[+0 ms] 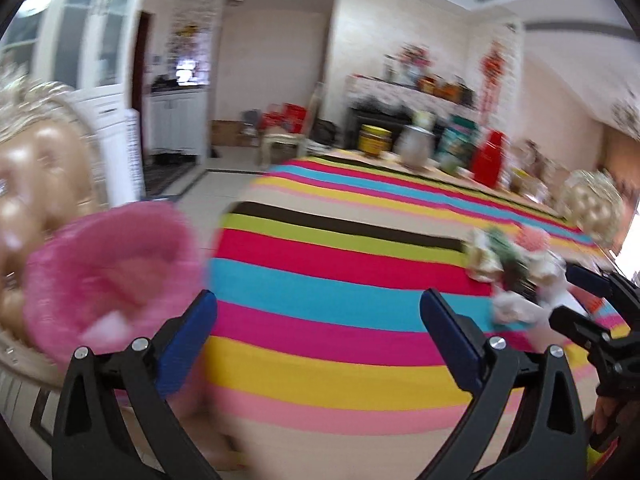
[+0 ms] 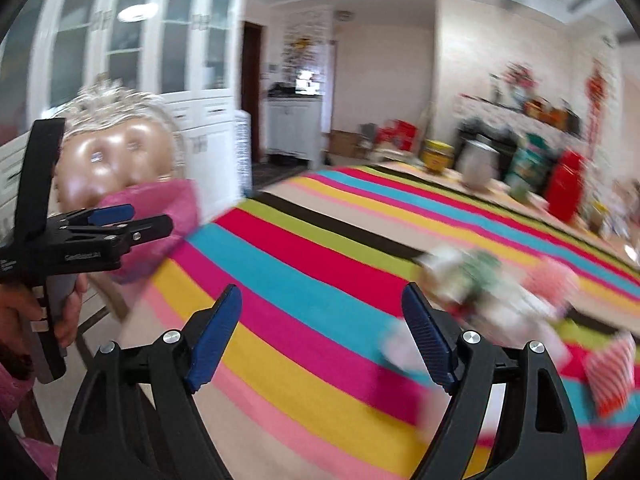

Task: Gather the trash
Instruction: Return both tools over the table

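A pile of crumpled wrappers and paper trash point(image 1: 516, 268) lies on the striped tablecloth point(image 1: 340, 280) at the right; it also shows blurred in the right wrist view point(image 2: 492, 292). A pink mesh trash bag point(image 1: 108, 264) hangs open at the table's left end, on a chair. My left gripper point(image 1: 318, 320) is open and empty, between the bag and the table edge. My right gripper point(image 2: 322, 320) is open and empty over the table, just left of the trash. The left gripper shows in the right wrist view point(image 2: 132, 218), in front of the pink bag point(image 2: 160, 216).
A gold padded chair point(image 1: 36, 168) stands behind the bag. A striped red-and-white packet point(image 2: 612, 376) lies at the near right. At the table's far end stand a red box point(image 1: 490, 158), a metal pot point(image 1: 416, 144) and a yellow tin point(image 1: 374, 138). White cabinets line the left wall.
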Demonstrator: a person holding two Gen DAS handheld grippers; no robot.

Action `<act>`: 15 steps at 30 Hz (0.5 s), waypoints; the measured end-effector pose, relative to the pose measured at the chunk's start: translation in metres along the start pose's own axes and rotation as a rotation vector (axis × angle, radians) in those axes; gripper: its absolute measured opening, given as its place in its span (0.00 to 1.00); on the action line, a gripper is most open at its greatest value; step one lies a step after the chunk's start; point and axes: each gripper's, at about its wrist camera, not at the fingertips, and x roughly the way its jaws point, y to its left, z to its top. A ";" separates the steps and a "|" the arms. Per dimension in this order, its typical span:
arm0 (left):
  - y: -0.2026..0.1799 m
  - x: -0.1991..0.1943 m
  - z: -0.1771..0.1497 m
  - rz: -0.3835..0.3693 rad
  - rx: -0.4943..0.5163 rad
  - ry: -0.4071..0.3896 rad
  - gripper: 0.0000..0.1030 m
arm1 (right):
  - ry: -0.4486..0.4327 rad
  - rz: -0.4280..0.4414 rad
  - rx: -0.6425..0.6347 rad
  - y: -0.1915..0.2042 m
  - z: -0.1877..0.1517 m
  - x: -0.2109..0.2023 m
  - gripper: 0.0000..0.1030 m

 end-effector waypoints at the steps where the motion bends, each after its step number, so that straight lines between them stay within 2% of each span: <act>1: -0.014 0.004 -0.002 -0.023 0.016 0.010 0.95 | 0.003 -0.030 0.029 -0.016 -0.008 -0.008 0.75; 6: -0.086 0.027 -0.010 -0.133 0.090 0.060 0.95 | 0.027 -0.160 0.149 -0.084 -0.044 -0.040 0.75; 12: -0.151 0.062 -0.023 -0.231 0.127 0.142 0.95 | 0.037 -0.241 0.206 -0.124 -0.067 -0.061 0.75; 15: -0.166 0.077 -0.023 -0.240 0.134 0.175 0.95 | 0.029 -0.255 0.229 -0.136 -0.072 -0.064 0.75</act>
